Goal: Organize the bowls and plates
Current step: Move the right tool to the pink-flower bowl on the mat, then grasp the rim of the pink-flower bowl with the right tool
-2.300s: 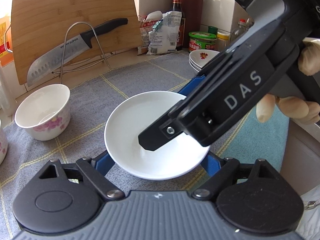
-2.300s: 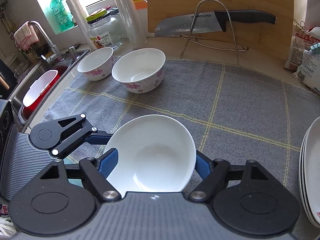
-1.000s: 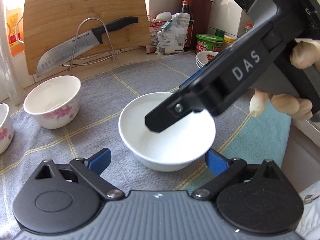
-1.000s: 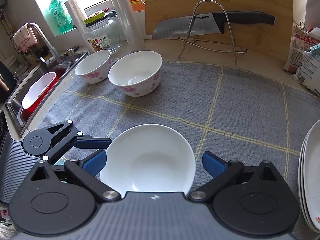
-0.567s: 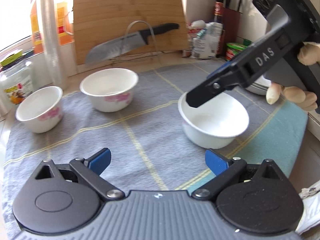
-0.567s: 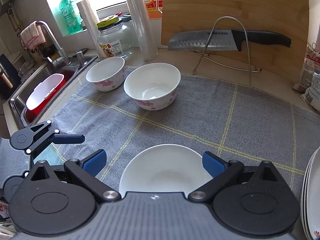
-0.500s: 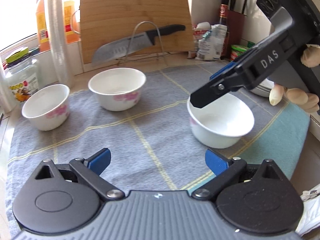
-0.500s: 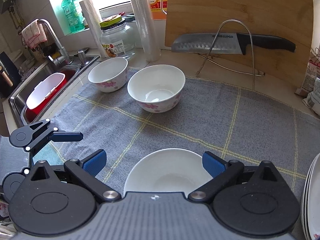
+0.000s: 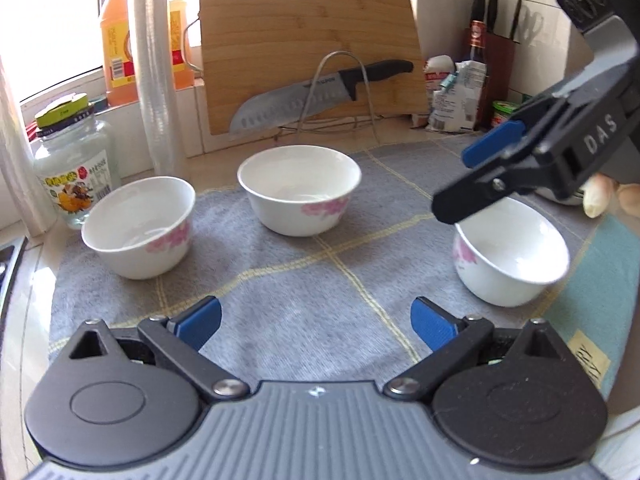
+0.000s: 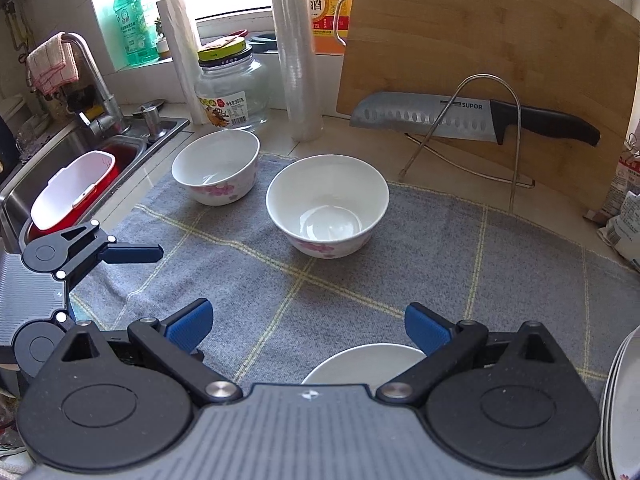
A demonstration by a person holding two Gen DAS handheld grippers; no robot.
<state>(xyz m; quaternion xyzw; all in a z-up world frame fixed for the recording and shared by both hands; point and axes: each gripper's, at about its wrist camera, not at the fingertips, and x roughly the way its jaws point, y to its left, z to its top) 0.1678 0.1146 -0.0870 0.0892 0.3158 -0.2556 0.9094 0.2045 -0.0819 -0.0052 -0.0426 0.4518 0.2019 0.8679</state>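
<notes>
Three white bowls with pink flowers stand on the grey checked mat (image 9: 320,280). The left bowl (image 9: 140,226) (image 10: 216,166) and the middle bowl (image 9: 300,194) (image 10: 327,205) sit near the back. The third bowl (image 9: 510,256) stands at the right, its rim (image 10: 362,362) showing just below my right gripper (image 10: 308,324). That gripper is open and empty, and hangs over the third bowl (image 9: 476,178). My left gripper (image 9: 316,320) is open and empty over bare mat, its fingers (image 10: 132,253) at the mat's left edge.
A bamboo cutting board (image 9: 308,44) leans at the back with a knife (image 9: 320,94) on a wire stand. A glass jar (image 9: 72,164), film rolls and bottles line the window side. A sink (image 10: 72,168) lies left; stacked plates (image 10: 622,404) sit right.
Both grippers let go of the third bowl and drew back from it. My left gripper swung leftward, so the two back bowls came to the middle of its view. The right gripper rose.
</notes>
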